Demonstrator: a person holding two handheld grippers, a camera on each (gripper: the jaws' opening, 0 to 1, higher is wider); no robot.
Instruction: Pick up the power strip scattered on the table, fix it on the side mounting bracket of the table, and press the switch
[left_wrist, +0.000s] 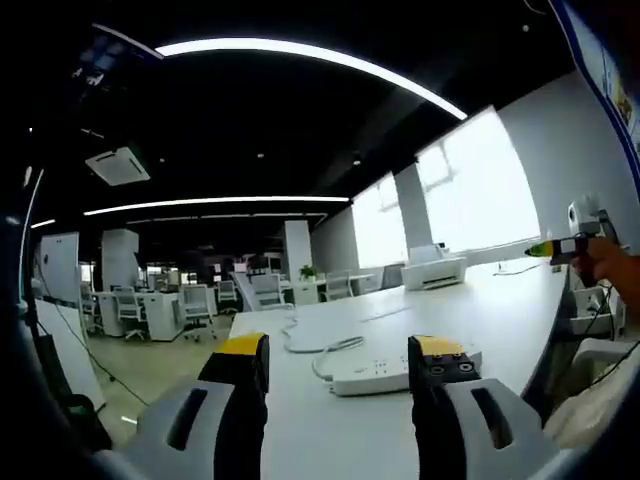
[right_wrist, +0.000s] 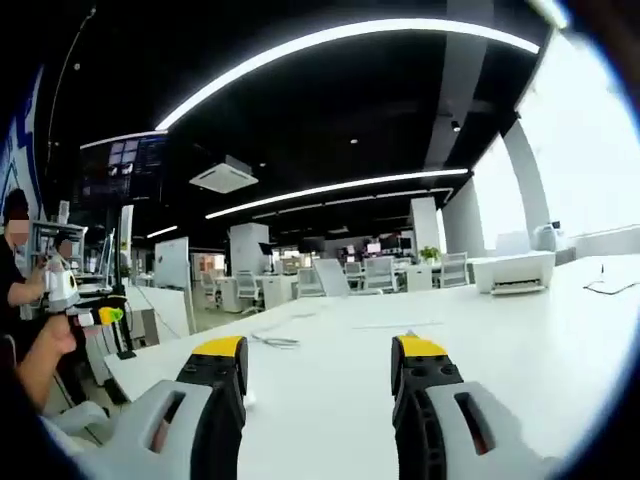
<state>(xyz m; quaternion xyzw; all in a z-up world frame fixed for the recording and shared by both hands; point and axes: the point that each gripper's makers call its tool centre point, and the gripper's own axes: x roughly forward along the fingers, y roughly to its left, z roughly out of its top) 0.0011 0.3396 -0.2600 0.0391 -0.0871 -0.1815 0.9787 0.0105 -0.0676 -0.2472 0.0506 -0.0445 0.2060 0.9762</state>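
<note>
In the left gripper view, office desks and white chairs (left_wrist: 195, 305) are seen far off at the left, beyond the long white worktop (left_wrist: 470, 300). The left gripper (left_wrist: 340, 372) is held just above the near part of the worktop, its yellow-tipped fingers (left_wrist: 243, 352) spread wide with nothing between them. The white power strip (left_wrist: 385, 372) is lying flat on the worktop just beyond the fingers, partly hidden by the right-hand one, and its cable (left_wrist: 310, 342) is curled away behind it. A white printer (left_wrist: 433, 268) is set farther back by the windows. At the right edge, the other gripper (left_wrist: 572, 245) is carried in a hand.

In the right gripper view, people are seen at the left edge. The right gripper (right_wrist: 320, 372) is held over bare worktop (right_wrist: 520, 340), fingers (right_wrist: 222, 362) wide apart and empty. A white printer (right_wrist: 512, 270) is standing far right.
</note>
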